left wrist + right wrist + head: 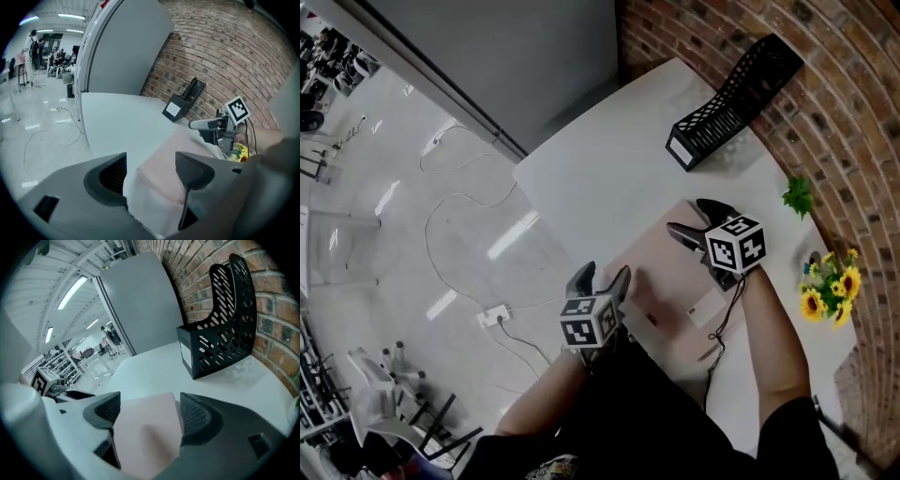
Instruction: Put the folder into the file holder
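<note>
A pale pink folder (661, 281) lies flat on the white table (600, 178). The black mesh file holder (727, 103) stands at the table's far end by the brick wall, well beyond the folder. My left gripper (602, 277) is at the folder's near left edge, jaws wide open, and the folder's edge (161, 173) shows in the gap of the left gripper (150, 171). My right gripper (689, 217) is at the folder's far corner, also open. The pink corner (147, 432) sits between the wide jaws of the right gripper (147, 411), with the holder (220, 338) ahead.
Yellow flowers (830, 286) and a green sprig (797, 197) stand along the brick wall on the right. A small white card (708, 305) lies on the folder. The table's left edge drops to the floor, where a power strip (494, 316) and cables lie.
</note>
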